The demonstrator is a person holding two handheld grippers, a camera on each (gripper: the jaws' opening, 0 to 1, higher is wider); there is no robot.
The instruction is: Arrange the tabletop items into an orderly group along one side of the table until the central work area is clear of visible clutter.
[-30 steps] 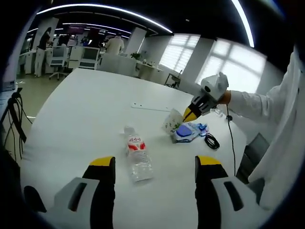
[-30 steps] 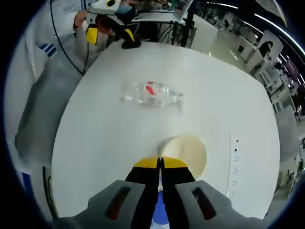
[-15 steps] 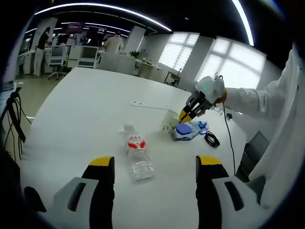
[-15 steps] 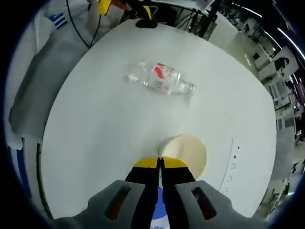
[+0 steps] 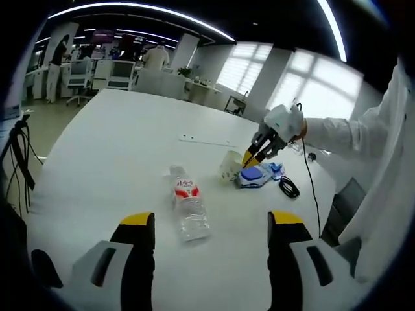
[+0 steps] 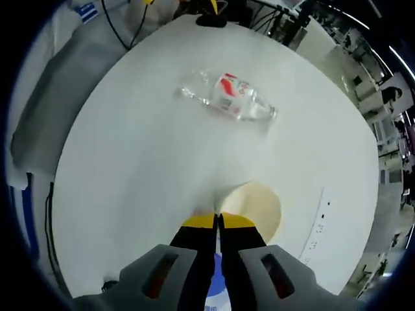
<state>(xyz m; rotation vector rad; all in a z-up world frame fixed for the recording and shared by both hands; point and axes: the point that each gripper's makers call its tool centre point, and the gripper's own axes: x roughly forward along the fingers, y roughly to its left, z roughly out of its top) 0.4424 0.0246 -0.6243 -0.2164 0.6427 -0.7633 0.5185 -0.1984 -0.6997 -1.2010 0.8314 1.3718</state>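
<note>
Colours on the white table (image 5: 117, 142)

Clear water bottle (image 5: 188, 206) with a red-and-white label; cream paper cup (image 6: 254, 206); blue-and-white packet (image 5: 254, 175); black cable (image 5: 288, 188); yellow-tipped black jaws on both grippers.

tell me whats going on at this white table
A person is tidying it with two handheld grippers. The right gripper is shut on the rim of a paper cup, beside a blue-and-white packet and a black cable near the table's edge. The left gripper is open, facing a water bottle lying on its side mid-table.
</note>
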